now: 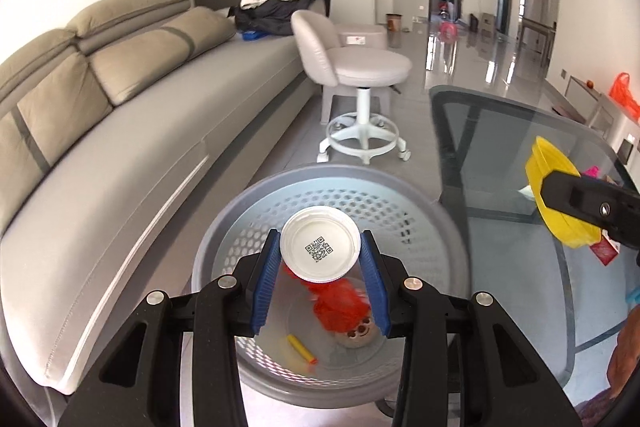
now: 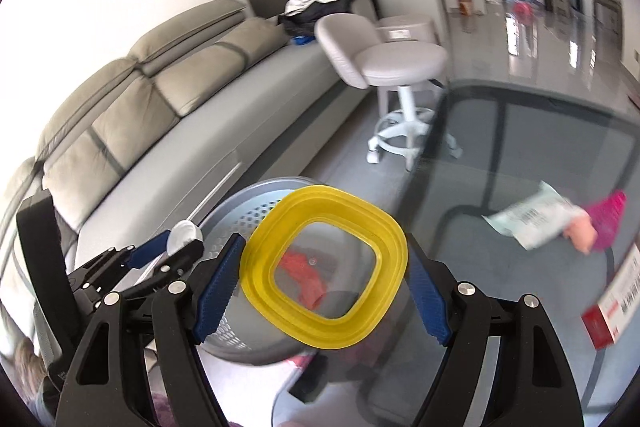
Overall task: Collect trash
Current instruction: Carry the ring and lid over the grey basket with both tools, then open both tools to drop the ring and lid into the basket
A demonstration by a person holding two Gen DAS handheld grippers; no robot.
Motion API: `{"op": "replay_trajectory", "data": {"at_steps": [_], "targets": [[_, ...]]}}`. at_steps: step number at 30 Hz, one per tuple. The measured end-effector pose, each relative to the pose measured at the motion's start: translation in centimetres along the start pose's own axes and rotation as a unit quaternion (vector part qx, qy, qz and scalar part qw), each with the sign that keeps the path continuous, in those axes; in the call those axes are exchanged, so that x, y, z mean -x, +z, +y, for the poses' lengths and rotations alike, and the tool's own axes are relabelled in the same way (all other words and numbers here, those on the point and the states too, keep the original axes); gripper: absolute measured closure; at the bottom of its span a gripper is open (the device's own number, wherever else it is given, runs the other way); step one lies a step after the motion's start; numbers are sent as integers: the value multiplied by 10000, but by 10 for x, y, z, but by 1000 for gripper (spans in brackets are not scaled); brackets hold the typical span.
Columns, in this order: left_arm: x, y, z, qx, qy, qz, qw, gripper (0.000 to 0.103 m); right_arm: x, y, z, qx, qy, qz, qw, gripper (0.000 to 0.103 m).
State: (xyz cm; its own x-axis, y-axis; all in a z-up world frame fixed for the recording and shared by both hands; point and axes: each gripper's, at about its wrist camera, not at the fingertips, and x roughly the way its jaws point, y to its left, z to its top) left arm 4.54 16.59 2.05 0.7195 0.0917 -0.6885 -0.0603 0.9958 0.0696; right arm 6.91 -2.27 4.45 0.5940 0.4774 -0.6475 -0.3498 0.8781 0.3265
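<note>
My left gripper (image 1: pixel 320 259) is shut on a white round lid with a QR code (image 1: pixel 319 245), held above the grey perforated trash basket (image 1: pixel 432 199). The basket holds red wrapper trash (image 1: pixel 336 307), a yellow tube (image 1: pixel 301 349) and a brown round piece (image 1: pixel 358 333). My right gripper (image 2: pixel 324 275) is shut on a yellow-rimmed clear container lid (image 2: pixel 280 311), held over the basket's (image 2: pixel 240 203) right side. It also shows in the left wrist view (image 1: pixel 560 195). The left gripper shows in the right wrist view (image 2: pixel 176 247).
A glass table (image 2: pixel 540 131) stands right of the basket with a white packet (image 2: pixel 532 219), a pink item (image 2: pixel 608 219) and a red-and-white box (image 2: pixel 612 299) on it. A grey sofa (image 1: pixel 120 131) runs along the left. A white stool (image 1: pixel 364 75) stands beyond the basket.
</note>
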Motion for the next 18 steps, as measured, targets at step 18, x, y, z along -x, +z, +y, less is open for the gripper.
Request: {"op": "replay_trajectory", "data": {"at_steps": [18], "targets": [[-39, -13, 45, 665, -59, 473, 9966, 51, -86, 0, 36, 550, 180, 790, 9952, 28]]}}
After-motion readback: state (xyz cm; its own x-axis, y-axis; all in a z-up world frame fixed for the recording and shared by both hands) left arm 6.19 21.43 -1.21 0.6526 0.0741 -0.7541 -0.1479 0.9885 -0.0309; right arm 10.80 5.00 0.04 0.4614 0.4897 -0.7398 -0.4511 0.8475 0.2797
